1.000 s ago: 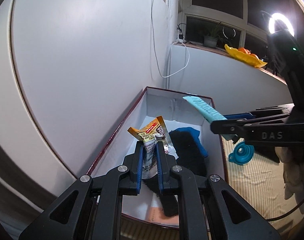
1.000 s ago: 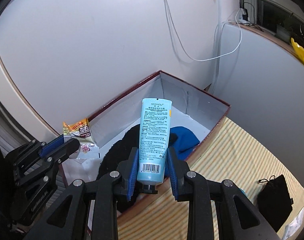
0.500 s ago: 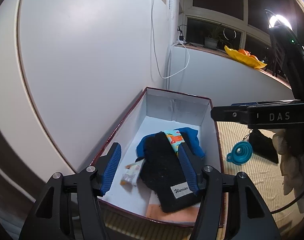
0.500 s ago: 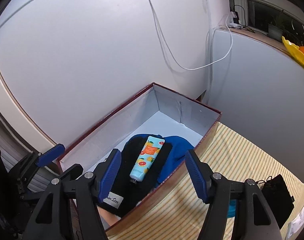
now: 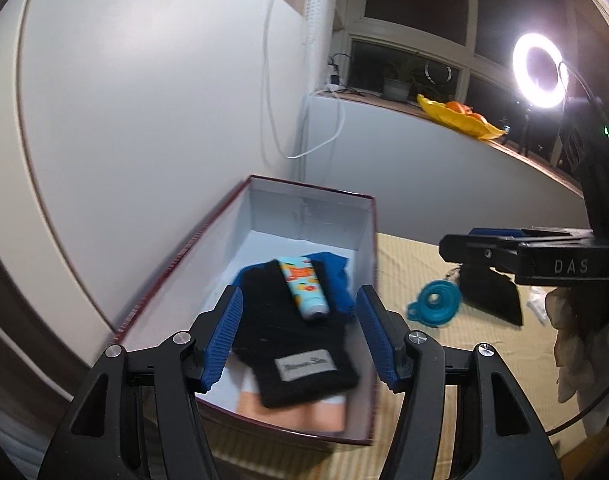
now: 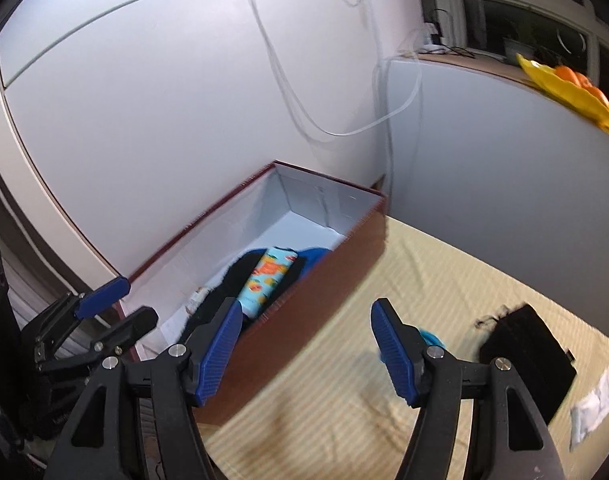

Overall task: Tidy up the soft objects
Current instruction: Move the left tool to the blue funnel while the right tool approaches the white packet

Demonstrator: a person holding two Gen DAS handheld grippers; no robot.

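Observation:
A dark red box [image 5: 366, 236] [image 6: 328, 284] with a white inside stands by the wall. In it lie a black knit cloth [image 5: 292, 344] [image 6: 220, 288], a blue cloth [image 5: 336, 276], and on top a light blue tube with an orange fruit print [image 5: 304, 288] [image 6: 266, 280]. My left gripper [image 5: 298, 340] is open and empty above the box's near end. My right gripper [image 6: 304, 348] is open and empty, beside the box over the striped mat, and shows at the right of the left wrist view [image 5: 504, 248].
On the striped mat [image 6: 424, 288] lie a teal funnel [image 5: 436, 302], a black pouch [image 5: 490, 294] [image 6: 528, 356] and a small white packet [image 6: 592, 408]. A ring light [image 5: 538, 70] stands at right. A yellow dish [image 6: 568, 88] sits on the sill. White cables hang on the wall.
Both grippers opened and let go: the snack packet and the tube dropped into the box. Both grippers then drew back, the right one moving off to the right over the mat.

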